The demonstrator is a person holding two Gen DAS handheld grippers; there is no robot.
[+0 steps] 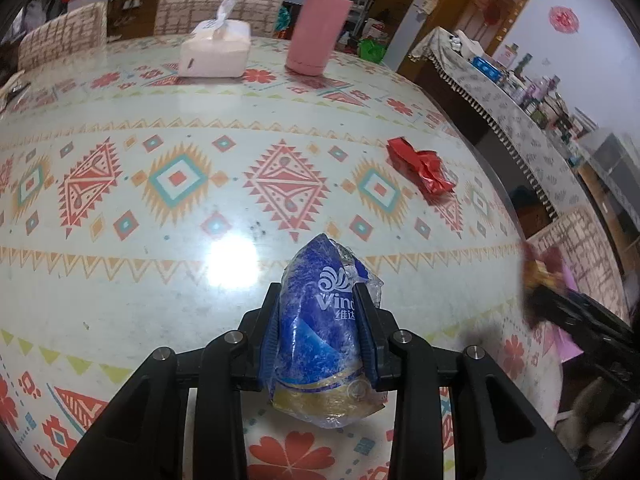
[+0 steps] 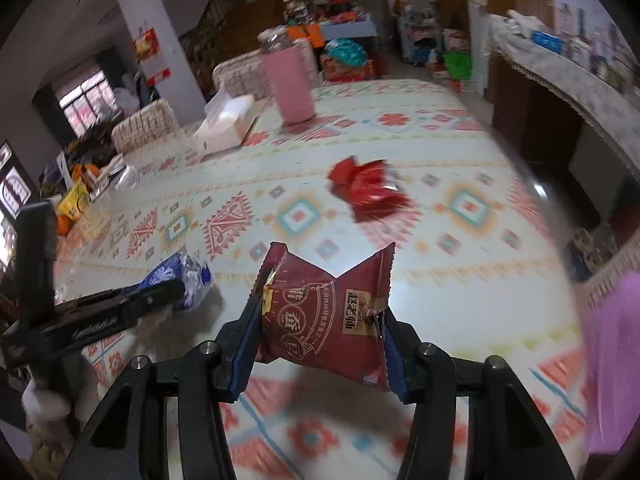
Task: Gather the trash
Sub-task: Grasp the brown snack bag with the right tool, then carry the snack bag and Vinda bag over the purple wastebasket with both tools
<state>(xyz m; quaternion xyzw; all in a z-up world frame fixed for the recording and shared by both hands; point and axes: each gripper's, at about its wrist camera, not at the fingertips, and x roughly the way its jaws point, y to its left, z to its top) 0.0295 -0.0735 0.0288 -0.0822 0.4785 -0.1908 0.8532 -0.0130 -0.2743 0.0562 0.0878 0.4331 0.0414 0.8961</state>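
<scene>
My left gripper (image 1: 318, 300) is shut on a crumpled blue plastic tissue wrapper (image 1: 320, 332) and holds it just above the patterned table (image 1: 160, 300). My right gripper (image 2: 322, 312) is shut on a dark red snack packet (image 2: 324, 316) above the table. A crumpled red wrapper (image 1: 420, 164) lies on the table to the right of centre; it also shows in the right wrist view (image 2: 368, 190). The left gripper (image 2: 176, 288) with the blue wrapper (image 2: 180, 276) shows at the left of the right wrist view. The right gripper shows blurred at the table's right edge in the left wrist view (image 1: 536, 280).
A white tissue box (image 1: 216, 54) and a pink bottle (image 1: 320, 28) stand at the far side of the table. Chairs (image 1: 216, 4) stand behind it. A covered sideboard (image 1: 520, 120) runs along the right. A purple bag (image 2: 616, 360) hangs at the table's right edge.
</scene>
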